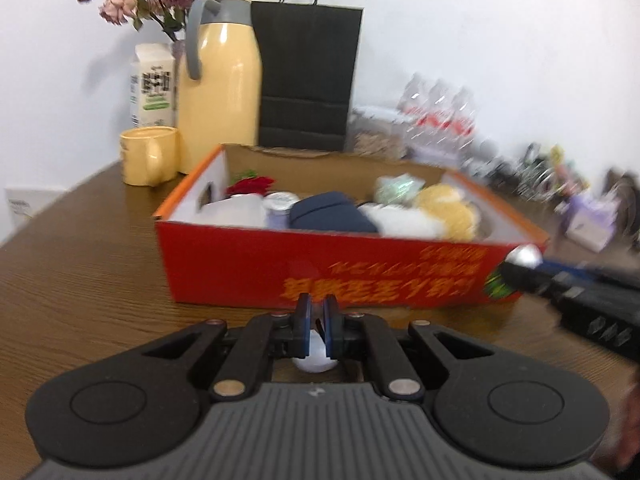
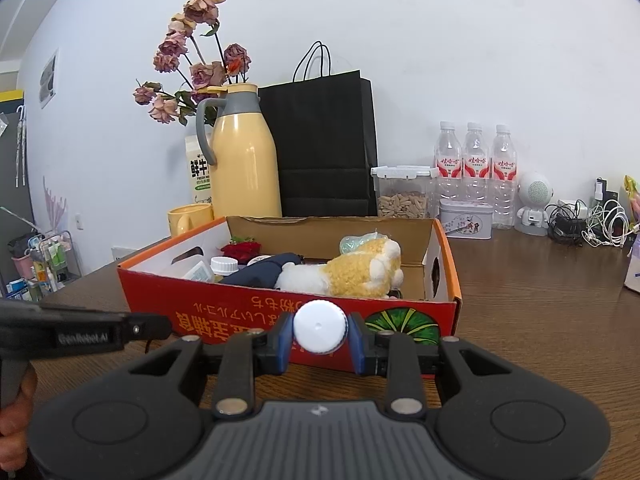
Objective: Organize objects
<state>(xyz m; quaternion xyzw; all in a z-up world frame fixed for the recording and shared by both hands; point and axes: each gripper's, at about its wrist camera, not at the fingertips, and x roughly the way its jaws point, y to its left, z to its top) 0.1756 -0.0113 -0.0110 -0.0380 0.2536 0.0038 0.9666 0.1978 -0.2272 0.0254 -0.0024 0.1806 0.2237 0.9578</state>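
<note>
Gripping a white cap (image 2: 319,333), right gripper (image 2: 320,340) jaws; left gripper (image 1: 317,322) jaws pinching a half-hidden white thing (image 1: 314,356).

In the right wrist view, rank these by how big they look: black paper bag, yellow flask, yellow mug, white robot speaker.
Largest to smallest as they look:
1. black paper bag
2. yellow flask
3 and 4. yellow mug and white robot speaker look alike in size, so I leave them unranked.
</note>
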